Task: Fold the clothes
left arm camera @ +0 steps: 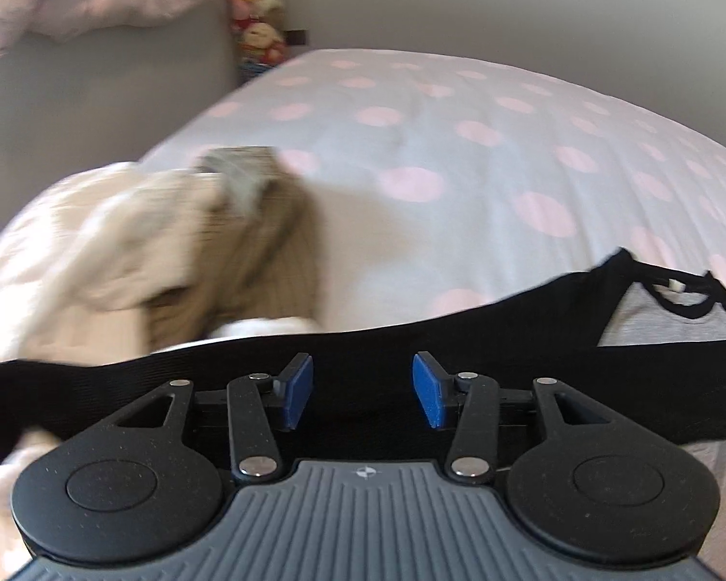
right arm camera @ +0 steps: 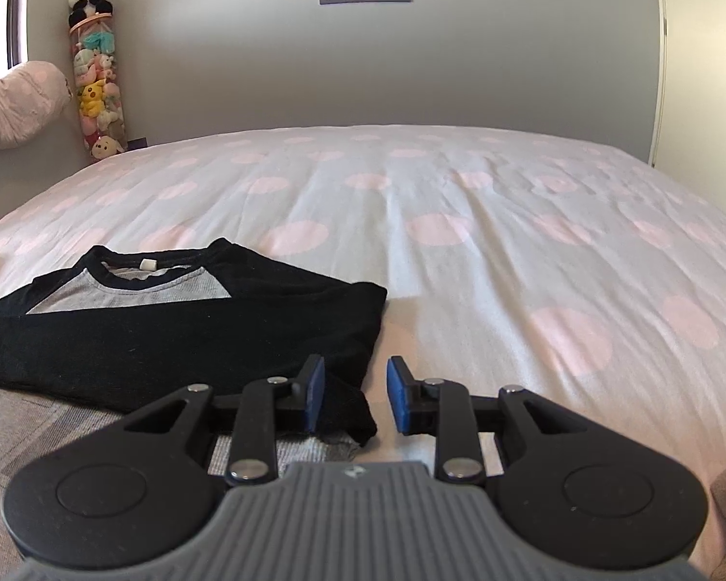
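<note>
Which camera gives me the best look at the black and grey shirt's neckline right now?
The right wrist view. There the black and grey shirt lies sharp on the bed, with its whole collar and white tag visible. The left wrist view shows only a strip of shirt, with the collar squeezed against the right edge.

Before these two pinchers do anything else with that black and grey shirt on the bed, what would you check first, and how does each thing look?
1. Left gripper free of cloth: ok, jaws apart, nothing between them.
2. Right gripper let go: ok, open; the shirt's corner lies beside its left pad.
3. Black and grey shirt flat on the dotted bed: ok, sleeves folded in.
4. Beige clothes pile apart from the shirt: not ok, it touches the shirt's edge.
5. Shirt's lower half straight: cannot tell, hidden by the grippers.
</note>
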